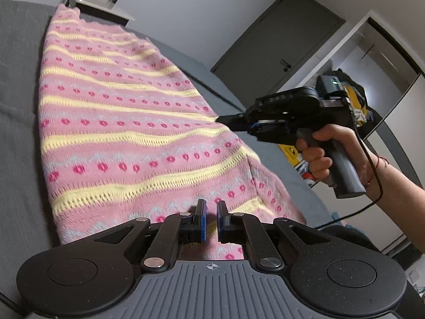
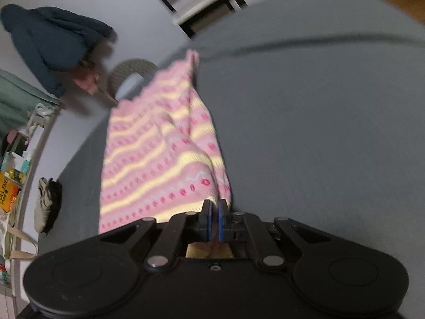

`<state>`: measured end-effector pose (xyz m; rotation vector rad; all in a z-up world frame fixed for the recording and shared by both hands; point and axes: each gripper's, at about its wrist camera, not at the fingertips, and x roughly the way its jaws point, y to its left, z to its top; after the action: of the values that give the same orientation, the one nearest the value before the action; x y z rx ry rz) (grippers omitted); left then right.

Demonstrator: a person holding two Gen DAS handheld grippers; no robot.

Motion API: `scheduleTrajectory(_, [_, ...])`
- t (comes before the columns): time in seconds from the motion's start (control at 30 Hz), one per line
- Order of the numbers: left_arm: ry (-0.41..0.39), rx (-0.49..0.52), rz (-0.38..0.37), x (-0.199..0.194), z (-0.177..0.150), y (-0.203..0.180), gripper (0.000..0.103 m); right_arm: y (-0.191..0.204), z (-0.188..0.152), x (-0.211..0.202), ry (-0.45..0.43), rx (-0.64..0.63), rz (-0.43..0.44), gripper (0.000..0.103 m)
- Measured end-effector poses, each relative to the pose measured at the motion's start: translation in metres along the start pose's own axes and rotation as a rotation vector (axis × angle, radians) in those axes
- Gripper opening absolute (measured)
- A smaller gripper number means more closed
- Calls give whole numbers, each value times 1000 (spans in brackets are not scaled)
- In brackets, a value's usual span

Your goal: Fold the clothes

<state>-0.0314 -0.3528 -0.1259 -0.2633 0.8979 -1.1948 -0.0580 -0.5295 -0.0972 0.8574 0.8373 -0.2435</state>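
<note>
1. A pink knitted garment (image 1: 127, 122) with pale yellow stripes and rows of darker pink dots lies spread over a grey bed cover (image 1: 18, 138). It runs from the near edge toward the far end of the bed.
2. The left gripper (image 1: 211, 207) sits low at the near end of the garment. Its blue-padded fingers (image 1: 202, 220) stand apart with a narrow gap between them. No cloth is seen pinched in that gap; the fabric lies just beyond and beneath the tips.
3. The right gripper (image 2: 215, 207) has its jaws nearly closed, the two blue pads almost touching. Pink cloth rises in a ridge directly in front of the tips, and more cloth shows under the jaws. Whether it is clamped between the pads cannot be told from this view, which is blurred.
4. In the left wrist view, the right gripper (image 1: 221, 119) meets the garment's right-hand edge partway along the bed. The person's hand (image 1: 316, 154) grips its grey handle, and a black cable hangs from it.
5. The garment's edge beside the right gripper is lifted into a raised fold, while the rest lies flat on the cover.
6. A dark door (image 1: 276, 42) and an open wardrobe (image 1: 377, 79) stand beyond the bed. A dark blue garment (image 2: 50, 40) hangs on the wall in the right wrist view.
</note>
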Motion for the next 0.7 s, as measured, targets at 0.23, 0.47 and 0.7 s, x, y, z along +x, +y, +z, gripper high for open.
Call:
scheduleTrajectory(0.23, [16, 4, 2, -1, -3, -2, 5, 1, 30, -10, -161, 31, 77, 34])
scheduleTrajectory(0.47, [16, -5, -9, 0, -4, -2, 5, 49, 92, 50, -101, -130, 14, 32])
scheduleTrajectory(0.7, [16, -22, -22, -1, -7, -1, 5, 77, 112, 86, -46, -255, -63, 8])
